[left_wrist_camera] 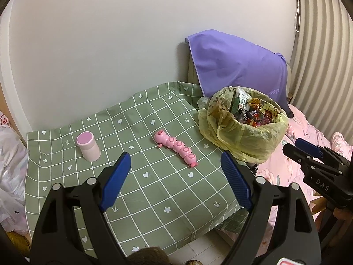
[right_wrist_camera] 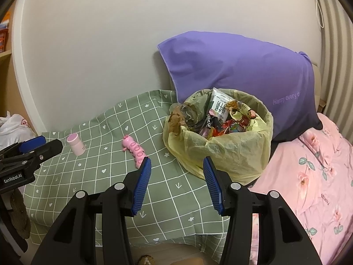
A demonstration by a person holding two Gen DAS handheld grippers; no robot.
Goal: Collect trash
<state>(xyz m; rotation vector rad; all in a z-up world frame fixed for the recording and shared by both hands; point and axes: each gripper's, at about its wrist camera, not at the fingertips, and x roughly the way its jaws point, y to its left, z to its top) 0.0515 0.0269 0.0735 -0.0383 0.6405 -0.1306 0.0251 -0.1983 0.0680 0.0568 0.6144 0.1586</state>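
A yellow trash bag [left_wrist_camera: 242,137] [right_wrist_camera: 220,152], stuffed with wrappers and a carton, sits on the right end of the table with the green checked cloth [left_wrist_camera: 143,187] [right_wrist_camera: 99,176]. My left gripper [left_wrist_camera: 176,161] stands open above the cloth, with nothing between its blue pads; it also shows at the left edge of the right wrist view. My right gripper [right_wrist_camera: 176,163] is open too and empty, its right pad close in front of the bag. A pink caterpillar toy [left_wrist_camera: 175,146] [right_wrist_camera: 134,151] lies mid-table. A small pink bottle [left_wrist_camera: 88,146] [right_wrist_camera: 76,144] stands at the left.
A purple cloth [right_wrist_camera: 238,70] hangs over a chair back behind the bag. A bed with pink floral bedding [right_wrist_camera: 308,176] lies to the right. A white plastic bag [left_wrist_camera: 11,165] sits left of the table. The wall is close behind.
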